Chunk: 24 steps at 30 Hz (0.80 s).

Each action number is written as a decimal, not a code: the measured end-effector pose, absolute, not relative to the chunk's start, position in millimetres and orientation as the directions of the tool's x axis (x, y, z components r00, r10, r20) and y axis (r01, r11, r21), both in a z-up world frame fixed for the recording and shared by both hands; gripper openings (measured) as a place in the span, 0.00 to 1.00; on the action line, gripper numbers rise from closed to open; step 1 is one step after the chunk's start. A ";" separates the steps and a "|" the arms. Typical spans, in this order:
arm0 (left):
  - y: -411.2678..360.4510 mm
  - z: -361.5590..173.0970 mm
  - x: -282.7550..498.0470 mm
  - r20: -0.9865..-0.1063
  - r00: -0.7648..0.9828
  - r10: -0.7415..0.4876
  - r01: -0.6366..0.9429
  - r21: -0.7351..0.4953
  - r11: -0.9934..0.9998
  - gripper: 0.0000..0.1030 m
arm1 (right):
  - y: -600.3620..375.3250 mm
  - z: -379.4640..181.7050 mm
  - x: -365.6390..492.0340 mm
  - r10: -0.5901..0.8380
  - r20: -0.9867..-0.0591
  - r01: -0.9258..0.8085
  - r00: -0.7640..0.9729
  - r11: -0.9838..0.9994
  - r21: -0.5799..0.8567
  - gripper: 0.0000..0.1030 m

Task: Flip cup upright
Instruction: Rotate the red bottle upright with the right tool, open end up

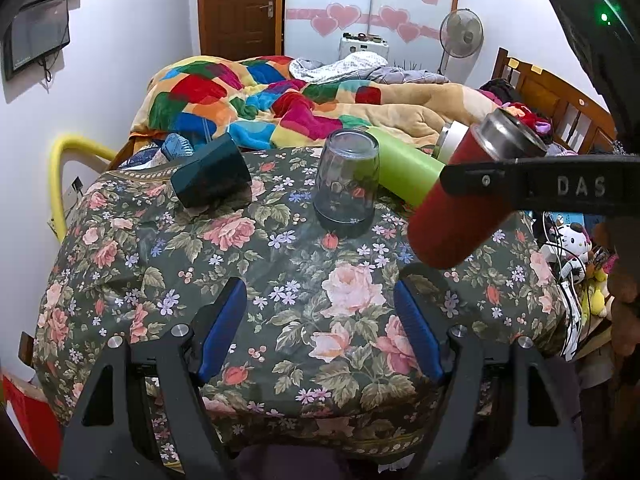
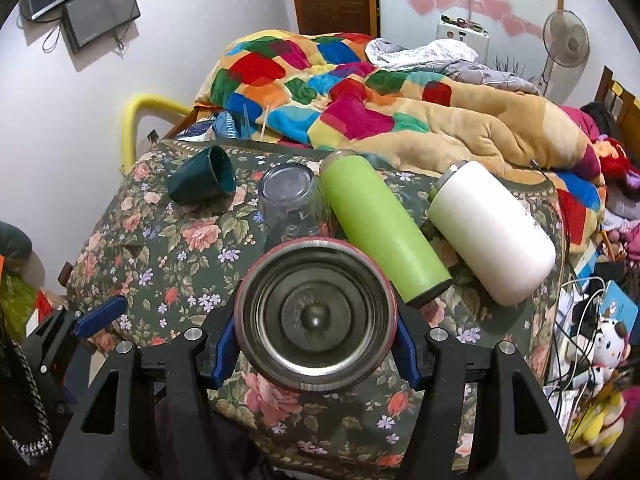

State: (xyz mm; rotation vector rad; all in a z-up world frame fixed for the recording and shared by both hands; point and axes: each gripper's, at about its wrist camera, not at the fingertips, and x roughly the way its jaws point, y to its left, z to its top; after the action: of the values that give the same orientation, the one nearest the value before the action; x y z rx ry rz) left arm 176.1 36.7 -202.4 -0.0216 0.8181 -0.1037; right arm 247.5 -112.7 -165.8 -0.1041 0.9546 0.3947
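Note:
My right gripper (image 2: 316,344) is shut on a red steel cup (image 2: 316,320); its open mouth faces the right wrist camera. In the left wrist view the red cup (image 1: 460,208) hangs tilted above the table's right side, base down-left, held by the right gripper (image 1: 492,178). My left gripper (image 1: 320,320) is open and empty over the floral tablecloth (image 1: 280,280) near the front edge. A clear glass (image 1: 347,182) stands upside down mid-table. A dark green mug (image 1: 212,176) lies on its side at the left.
A green bottle (image 2: 380,228) and a white bottle (image 2: 492,232) lie on their sides at the table's right. A bed with a colourful quilt (image 2: 340,92) is behind. Toys and cables (image 2: 600,340) crowd the right edge.

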 end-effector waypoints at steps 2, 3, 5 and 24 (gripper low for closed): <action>36.8 -204.7 177.8 -0.732 0.674 -0.102 0.083 -0.062 0.995 0.73 | -111.1 -170.6 247.6 0.272 -0.817 -0.378 0.508 0.923 0.073 0.58; 36.7 -206.3 178.9 -0.735 0.671 -0.103 0.084 -0.064 0.994 0.73 | -110.7 -174.5 247.3 0.266 -0.822 -0.380 0.503 0.923 0.066 0.58; 36.5 -208.9 180.3 -0.740 0.664 -0.105 0.084 -0.066 0.994 0.73 | -110.1 -180.4 246.8 0.267 -0.828 -0.386 0.494 0.920 0.066 0.58; 41.9 -200.6 174.8 -0.735 0.672 -0.094 0.065 -0.069 0.996 0.79 | -102.3 -189.2 232.3 0.267 -0.849 -0.437 0.455 0.898 0.048 0.63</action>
State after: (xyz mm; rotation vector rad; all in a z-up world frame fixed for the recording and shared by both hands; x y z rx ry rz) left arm 174.8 41.9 -200.6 -0.0380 0.8296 -0.0897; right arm 232.3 -102.3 -189.2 -0.1868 1.0094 0.4376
